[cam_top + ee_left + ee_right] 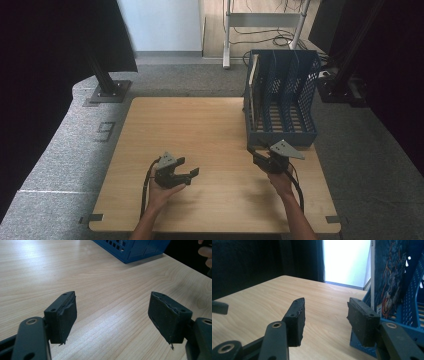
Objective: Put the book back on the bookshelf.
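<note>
My right claw (pixel 261 154) hung released, empty, just beside the blue file rack (pixel 283 95) at 2 o'clock on the surface (pixel 200 130); left claw (pixel 187 175) released, 7 o'clock.

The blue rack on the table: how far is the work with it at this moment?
Done: one book stands upright in the blue rack, in its leftmost slot. In hand: nothing; the right gripper, jaws open and empty, is at the rack's front corner. The left gripper is open over bare table. No further book is visible.
</note>
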A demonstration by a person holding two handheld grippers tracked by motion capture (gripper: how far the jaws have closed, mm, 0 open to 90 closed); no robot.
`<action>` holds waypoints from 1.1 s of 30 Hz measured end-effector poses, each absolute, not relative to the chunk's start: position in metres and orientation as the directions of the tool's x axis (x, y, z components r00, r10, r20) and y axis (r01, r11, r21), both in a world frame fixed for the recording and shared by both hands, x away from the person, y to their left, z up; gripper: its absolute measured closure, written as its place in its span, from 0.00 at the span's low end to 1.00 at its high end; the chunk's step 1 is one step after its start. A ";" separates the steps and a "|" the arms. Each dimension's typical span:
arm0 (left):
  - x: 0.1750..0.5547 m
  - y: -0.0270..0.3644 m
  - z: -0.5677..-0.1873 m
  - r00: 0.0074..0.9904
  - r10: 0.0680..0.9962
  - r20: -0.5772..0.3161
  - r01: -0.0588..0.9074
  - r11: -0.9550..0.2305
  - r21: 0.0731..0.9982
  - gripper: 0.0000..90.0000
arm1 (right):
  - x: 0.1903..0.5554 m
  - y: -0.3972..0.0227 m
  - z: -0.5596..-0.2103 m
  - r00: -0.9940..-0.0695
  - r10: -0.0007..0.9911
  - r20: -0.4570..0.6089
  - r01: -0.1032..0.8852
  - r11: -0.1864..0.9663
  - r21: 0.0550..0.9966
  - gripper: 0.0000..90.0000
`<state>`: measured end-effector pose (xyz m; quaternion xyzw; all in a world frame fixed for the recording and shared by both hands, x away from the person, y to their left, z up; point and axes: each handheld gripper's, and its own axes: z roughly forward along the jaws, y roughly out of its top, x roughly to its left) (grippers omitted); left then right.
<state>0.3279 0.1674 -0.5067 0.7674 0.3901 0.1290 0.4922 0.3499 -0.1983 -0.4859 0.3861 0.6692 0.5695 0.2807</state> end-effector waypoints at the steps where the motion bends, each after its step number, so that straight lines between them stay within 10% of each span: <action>1: 0.328 0.167 -0.507 0.662 0.726 -0.187 0.473 -0.211 0.856 0.26 | 0.348 -0.197 -0.488 -0.547 0.835 0.064 0.204 0.059 0.977 0.52; 33: 0.330 0.163 -0.517 0.663 0.726 -0.182 0.501 -0.249 0.829 0.25 | 0.328 -0.188 -0.533 -0.583 0.809 0.082 0.354 0.162 0.921 0.50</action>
